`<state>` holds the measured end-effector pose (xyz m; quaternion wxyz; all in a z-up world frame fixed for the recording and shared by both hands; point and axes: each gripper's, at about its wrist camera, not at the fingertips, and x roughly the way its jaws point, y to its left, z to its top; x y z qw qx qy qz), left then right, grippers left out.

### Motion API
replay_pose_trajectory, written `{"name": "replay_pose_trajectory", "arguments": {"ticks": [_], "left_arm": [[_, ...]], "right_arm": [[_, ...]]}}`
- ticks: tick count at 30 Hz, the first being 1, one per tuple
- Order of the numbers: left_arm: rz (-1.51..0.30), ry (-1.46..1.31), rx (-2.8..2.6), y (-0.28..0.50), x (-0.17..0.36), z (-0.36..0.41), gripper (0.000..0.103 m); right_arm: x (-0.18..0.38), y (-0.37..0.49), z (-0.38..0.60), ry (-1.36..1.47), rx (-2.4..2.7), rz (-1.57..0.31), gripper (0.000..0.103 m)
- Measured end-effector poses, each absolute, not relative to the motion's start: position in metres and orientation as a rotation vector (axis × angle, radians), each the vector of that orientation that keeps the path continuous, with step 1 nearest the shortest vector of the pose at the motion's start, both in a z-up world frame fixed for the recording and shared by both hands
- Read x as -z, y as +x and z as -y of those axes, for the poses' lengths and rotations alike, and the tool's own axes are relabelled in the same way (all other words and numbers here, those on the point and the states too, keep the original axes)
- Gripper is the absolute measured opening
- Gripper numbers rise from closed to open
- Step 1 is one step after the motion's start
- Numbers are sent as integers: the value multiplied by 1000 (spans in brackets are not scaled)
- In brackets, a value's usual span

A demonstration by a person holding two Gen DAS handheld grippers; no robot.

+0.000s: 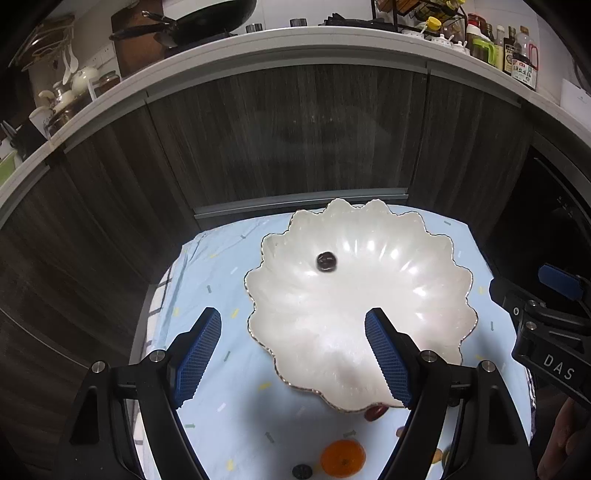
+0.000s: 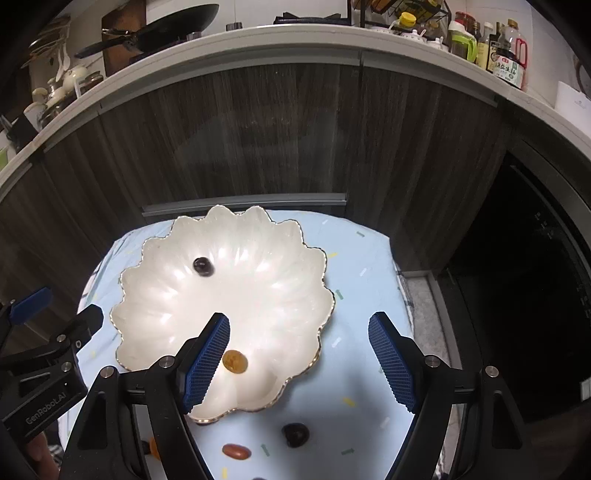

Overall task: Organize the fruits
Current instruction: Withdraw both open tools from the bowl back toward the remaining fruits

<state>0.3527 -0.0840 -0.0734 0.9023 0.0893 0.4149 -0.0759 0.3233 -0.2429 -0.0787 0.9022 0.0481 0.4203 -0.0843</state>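
Left gripper (image 1: 293,354): fingers spread wide, nothing between them, hanging over the near left part of the dish; its blue pads (image 1: 197,360) face each other across the gap.
Right gripper (image 2: 299,362): also released, jaws apart and holding nothing, above the dish's near right rim and the cloth beside it.
Dish (image 2: 155,321): big white scalloped bowl with a thin gold edge, sitting on the cloth toward the cabinet side.
Dark fruit (image 2: 203,266): one small round piece lying inside the dish, on the far side.
Golden fruit (image 2: 234,362): small amber piece inside the dish near the front, just beside the right gripper's left pad.
Orange (image 1: 342,458): on the cloth in front of the dish, apart from it.
Dark cherry (image 2: 295,435): on the cloth just outside the front rim; it could be a plum, the view is too soft to say.
Red date (image 2: 236,451): oblong, lying on the cloth left of the cherry.
Cloth (image 2: 365,295): pale blue with small coloured dashes, covering the table.
Cabinet (image 1: 295,140): dark wood doors behind the table, with a counter on top.
Pan (image 1: 207,18): black, up on the counter at the left.
Bottles (image 1: 517,55): a cluster on the counter at the right.
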Motion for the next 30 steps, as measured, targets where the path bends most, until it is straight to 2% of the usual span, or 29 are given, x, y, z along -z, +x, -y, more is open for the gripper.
{"name": "replay_pose_trajectory", "arguments": {"ticks": [30], "left_arm": [[-819, 227, 212, 286, 51, 86, 84]], "right_arm": [[56, 259, 240, 117, 175, -832, 78]]}}
